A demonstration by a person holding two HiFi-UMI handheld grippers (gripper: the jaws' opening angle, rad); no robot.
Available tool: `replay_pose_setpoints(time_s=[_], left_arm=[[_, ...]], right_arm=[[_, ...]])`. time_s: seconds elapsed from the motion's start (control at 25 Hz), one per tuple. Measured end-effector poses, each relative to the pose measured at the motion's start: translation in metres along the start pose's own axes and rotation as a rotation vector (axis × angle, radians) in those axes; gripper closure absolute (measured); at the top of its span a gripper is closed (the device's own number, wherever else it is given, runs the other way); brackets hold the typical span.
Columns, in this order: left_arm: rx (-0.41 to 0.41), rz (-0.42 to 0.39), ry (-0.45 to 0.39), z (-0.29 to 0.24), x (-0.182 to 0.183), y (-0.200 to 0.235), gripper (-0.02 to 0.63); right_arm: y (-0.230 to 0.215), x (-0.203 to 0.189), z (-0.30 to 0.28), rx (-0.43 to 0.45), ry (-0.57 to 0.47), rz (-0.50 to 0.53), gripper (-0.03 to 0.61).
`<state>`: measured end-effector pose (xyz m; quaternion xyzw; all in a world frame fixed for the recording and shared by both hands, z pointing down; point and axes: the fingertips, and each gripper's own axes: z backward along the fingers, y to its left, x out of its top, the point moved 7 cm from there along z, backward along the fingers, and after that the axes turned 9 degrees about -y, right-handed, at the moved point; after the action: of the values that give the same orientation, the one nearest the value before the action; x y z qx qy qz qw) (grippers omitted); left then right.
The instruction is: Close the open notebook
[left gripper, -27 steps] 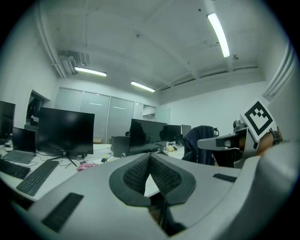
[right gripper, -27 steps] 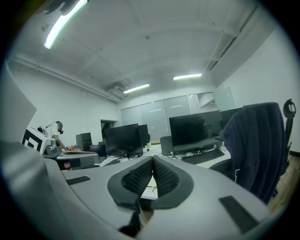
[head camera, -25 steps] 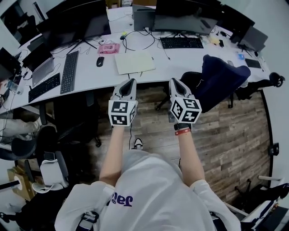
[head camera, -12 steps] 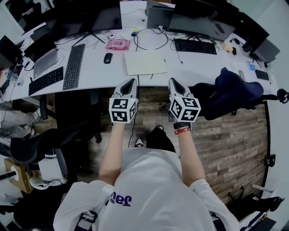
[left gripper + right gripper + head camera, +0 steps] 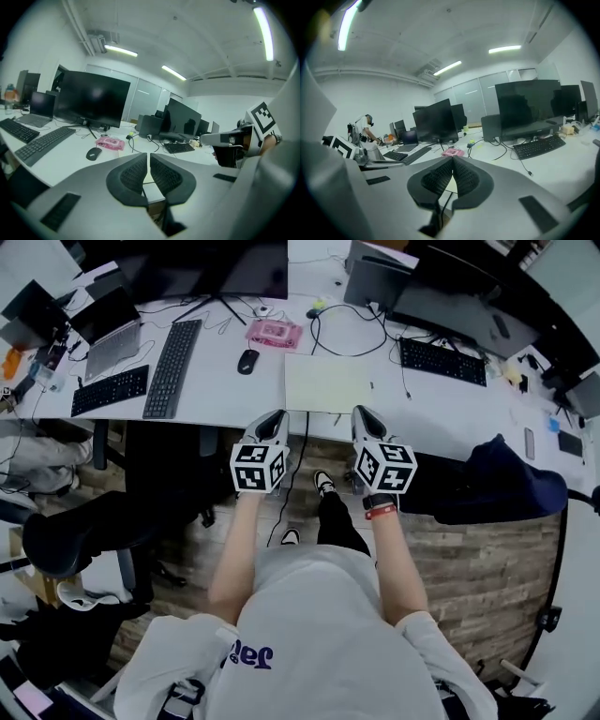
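Observation:
The open notebook (image 5: 328,382) lies flat with pale blank pages on the white desk (image 5: 216,395), near its front edge. My left gripper (image 5: 274,415) is shut and empty, its tips just short of the desk edge below the notebook's left corner. My right gripper (image 5: 362,412) is also shut and empty, below the notebook's right corner. In the left gripper view the closed left gripper (image 5: 148,155) hides most of the notebook. In the right gripper view the right gripper (image 5: 452,159) is pressed together, with a pale strip of the notebook (image 5: 451,184) behind it.
Left of the notebook lie a black mouse (image 5: 247,360), a long keyboard (image 5: 172,354) and a pink pack (image 5: 274,333). Another keyboard (image 5: 442,360) and cables lie to the right, monitors behind. A dark jacket on a chair (image 5: 497,488) stands right, a black chair (image 5: 75,531) left.
The person has stepped toward the desk. The notebook now lies straight ahead of both grippers, and their tips are close to the desk edge. Both grippers stayed shut.

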<state>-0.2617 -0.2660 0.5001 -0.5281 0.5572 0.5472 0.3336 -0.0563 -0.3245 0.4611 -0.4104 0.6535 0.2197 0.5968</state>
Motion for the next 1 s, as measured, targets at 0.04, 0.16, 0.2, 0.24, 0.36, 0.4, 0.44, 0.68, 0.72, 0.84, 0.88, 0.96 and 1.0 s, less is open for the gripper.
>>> replay_pose_setpoints(time_s=[0.04,0.16,0.2,0.24,0.36,0.4,0.44,0.68,0.72,0.84,0.88,0.96,1.0], left_arm=[[0.012,0.02,0.009,-0.008,-0.003,0.005,0.594],[0.046,0.054,0.035,-0.031,-0.011,0.02,0.591],[0.056,0.06,0.045,-0.038,-0.014,0.025,0.58],[0.065,0.065,0.057,-0.046,-0.017,0.029,0.566],[0.08,0.094,0.089,-0.063,-0.029,0.04,0.548],[0.082,0.105,0.099,-0.069,-0.033,0.043,0.534],[0.083,0.112,0.109,-0.073,-0.038,0.045,0.528],[0.107,0.181,0.177,-0.101,-0.067,0.054,0.474],[0.112,0.185,0.187,-0.105,-0.072,0.054,0.471],[0.126,0.208,0.207,-0.116,-0.086,0.056,0.451],[0.132,0.219,0.213,-0.119,-0.09,0.057,0.439],[0.142,0.245,0.222,-0.124,-0.097,0.059,0.414],[0.148,0.258,0.226,-0.127,-0.101,0.061,0.407]], right_arm=[[-0.005,-0.002,-0.011,0.011,0.013,-0.001,0.578],[-0.018,-0.006,-0.04,0.031,0.047,-0.015,0.578],[-0.022,-0.008,-0.048,0.038,0.06,-0.022,0.578],[-0.025,-0.009,-0.055,0.044,0.072,-0.029,0.578],[-0.031,-0.017,-0.074,0.058,0.102,-0.044,0.578],[-0.033,-0.019,-0.079,0.061,0.111,-0.047,0.578],[-0.034,-0.022,-0.084,0.065,0.12,-0.048,0.578],[-0.047,-0.033,-0.103,0.072,0.163,-0.09,0.578],[-0.049,-0.035,-0.104,0.07,0.164,-0.105,0.578],[-0.056,-0.04,-0.11,0.065,0.176,-0.114,0.578],[-0.058,-0.042,-0.111,0.064,0.182,-0.114,0.578],[-0.061,-0.045,-0.113,0.061,0.193,-0.12,0.578],[-0.063,-0.047,-0.114,0.061,0.197,-0.126,0.578]])
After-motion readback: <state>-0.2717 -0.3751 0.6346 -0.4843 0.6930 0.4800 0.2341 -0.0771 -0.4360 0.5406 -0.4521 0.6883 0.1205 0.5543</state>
